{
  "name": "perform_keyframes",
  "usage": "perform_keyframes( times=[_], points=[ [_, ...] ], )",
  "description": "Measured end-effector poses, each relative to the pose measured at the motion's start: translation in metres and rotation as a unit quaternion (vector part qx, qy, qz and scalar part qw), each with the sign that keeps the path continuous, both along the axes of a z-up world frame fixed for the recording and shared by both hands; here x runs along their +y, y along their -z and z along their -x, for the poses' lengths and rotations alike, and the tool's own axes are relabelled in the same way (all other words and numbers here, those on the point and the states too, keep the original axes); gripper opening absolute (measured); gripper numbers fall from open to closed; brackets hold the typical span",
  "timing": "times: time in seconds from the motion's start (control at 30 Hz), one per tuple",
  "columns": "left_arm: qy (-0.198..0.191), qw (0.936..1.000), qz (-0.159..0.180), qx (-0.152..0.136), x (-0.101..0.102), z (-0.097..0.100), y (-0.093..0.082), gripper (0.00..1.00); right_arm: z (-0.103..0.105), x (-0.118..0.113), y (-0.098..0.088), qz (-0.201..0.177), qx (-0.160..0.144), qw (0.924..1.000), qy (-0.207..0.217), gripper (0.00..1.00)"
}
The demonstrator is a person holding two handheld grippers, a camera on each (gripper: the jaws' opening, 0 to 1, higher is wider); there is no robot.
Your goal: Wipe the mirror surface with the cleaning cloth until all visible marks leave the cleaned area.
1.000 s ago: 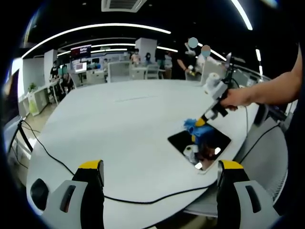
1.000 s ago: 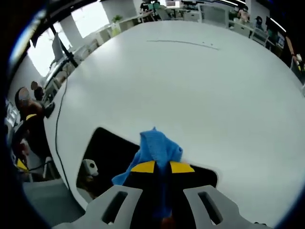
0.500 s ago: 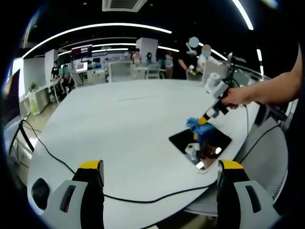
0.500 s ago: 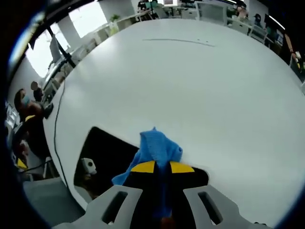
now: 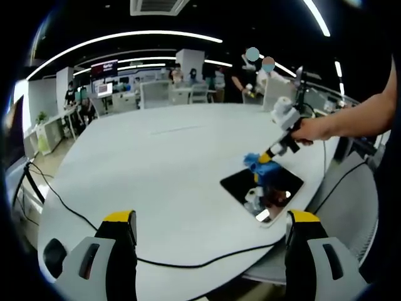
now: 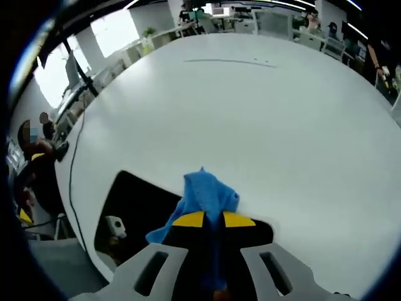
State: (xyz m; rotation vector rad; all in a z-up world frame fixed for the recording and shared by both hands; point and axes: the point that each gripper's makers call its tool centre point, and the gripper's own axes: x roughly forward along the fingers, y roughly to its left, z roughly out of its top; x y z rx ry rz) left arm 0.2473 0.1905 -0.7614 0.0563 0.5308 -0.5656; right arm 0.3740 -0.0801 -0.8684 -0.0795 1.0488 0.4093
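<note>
Right gripper [image 6: 213, 219]: We see its two yellow-tipped jaws squeezed close together on the blue cleaning cloth [image 6: 207, 195]. The cloth bunches up past the tips and hangs down between the jaws.
Why it is held so: We think the tight pinch keeps the cloth from slipping while it rubs the glass. The tips point down at the mirror, so the cloth is the part that meets it.
Cleaning cloth: It sits on the far edge of the mirror [image 6: 135, 204], half over the dark glass and half over the white table [image 6: 263, 113].
Left gripper [image 5: 210, 219]: Its jaws stand wide apart with nothing between them. It hangs well away from the mirror, near the table's close edge. We think it waits there so it does not block the wiping.
Mirror: It lies flat near the table's edge on the right gripper's side. In the left gripper view the mirror [image 5: 285, 185] looks dark and shows shiny spots of the room. We cannot tell if marks are left on it.
Black cable [image 5: 69, 210]: It snakes over the table, well apart from the mirror.
Containers: We see none near the mirror.
</note>
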Motion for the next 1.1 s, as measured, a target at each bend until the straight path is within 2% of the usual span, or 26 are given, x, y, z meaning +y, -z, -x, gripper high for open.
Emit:
perform_keyframes(
  times=[0.17, 0.37, 0.47, 0.53, 0.8, 1.1],
  points=[
    [0.002, 1.0, -0.001, -0.004, -0.001, 0.001, -0.003, 1.0, 0.005, 0.001, -0.001, 0.014, -0.011, 0.9998, -0.004, 0.04],
    [-0.005, 1.0, 0.0, -0.007, 0.001, 0.007, -0.004, 1.0, 0.013, -0.003, -0.001, 0.013, -0.014, 0.9998, 0.002, 0.04],
    [-0.016, 0.9998, -0.005, -0.014, 0.005, 0.009, -0.003, 1.0, 0.017, -0.005, 0.0, -0.002, -0.015, 0.9997, 0.018, 0.04],
    [-0.026, 0.9996, 0.0, -0.008, 0.008, 0.013, 0.001, 1.0, 0.02, -0.005, 0.0, -0.001, -0.016, 0.9997, 0.017, 0.04],
    [-0.019, 0.9998, 0.0, -0.006, 0.005, 0.016, 0.001, 1.0, 0.032, -0.006, 0.001, -0.002, -0.003, 0.9998, 0.02, 0.04],
    [-0.018, 0.9997, 0.003, -0.013, 0.0, 0.011, -0.003, 1.0, 0.049, -0.007, 0.0, -0.006, 0.017, 0.9995, 0.027, 0.04]
  ],
)
